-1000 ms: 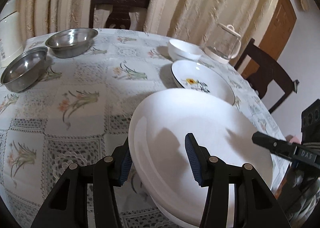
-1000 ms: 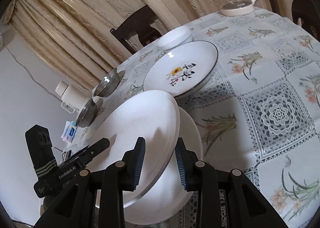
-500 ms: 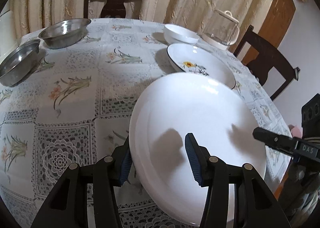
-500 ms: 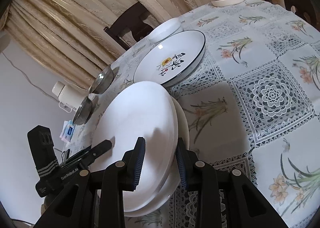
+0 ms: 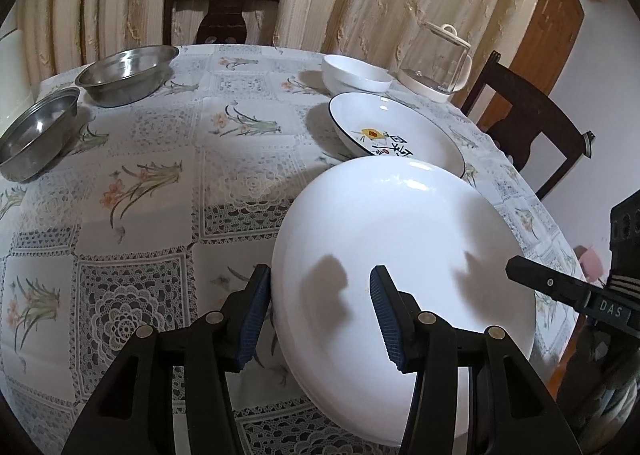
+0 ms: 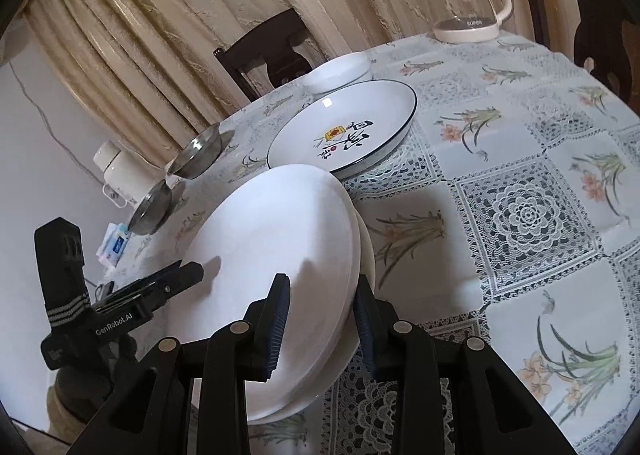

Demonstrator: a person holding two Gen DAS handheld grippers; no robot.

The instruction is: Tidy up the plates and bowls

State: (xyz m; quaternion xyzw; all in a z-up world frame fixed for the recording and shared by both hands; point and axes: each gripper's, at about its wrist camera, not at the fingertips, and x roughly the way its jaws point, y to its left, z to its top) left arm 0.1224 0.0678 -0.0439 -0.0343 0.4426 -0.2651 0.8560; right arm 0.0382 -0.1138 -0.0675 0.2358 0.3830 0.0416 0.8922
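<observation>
While both tools straddle opposite edges of the same white plate [image 5: 404,239], neither can be confirmed as clamped. The left tool [image 5: 316,311] stands partly open, its ribbed blue pads either side of the rim at the plate's 8 o'clock edge; contact cannot be told. The right tool [image 6: 320,319] is narrower, its pads close against both faces of the rim, with the edge of a second white plate [image 6: 366,251] showing just beneath. Whether it presses the rim cannot be told.

The stacked plates are glossy, round and shallow, lying on the table [image 5: 168,215] at its near edge. The cloth is lace-patterned with printed flowers. At 12 o'clock from the stack, just beside it, sits a dark-rimmed decorated plate [image 5: 400,131], then a small white bowl [image 5: 356,73] and a clear glass kettle [image 5: 434,55]. At 10 o'clock, well apart, stand two dull steel bowls [image 5: 128,73] [image 5: 34,131].
</observation>
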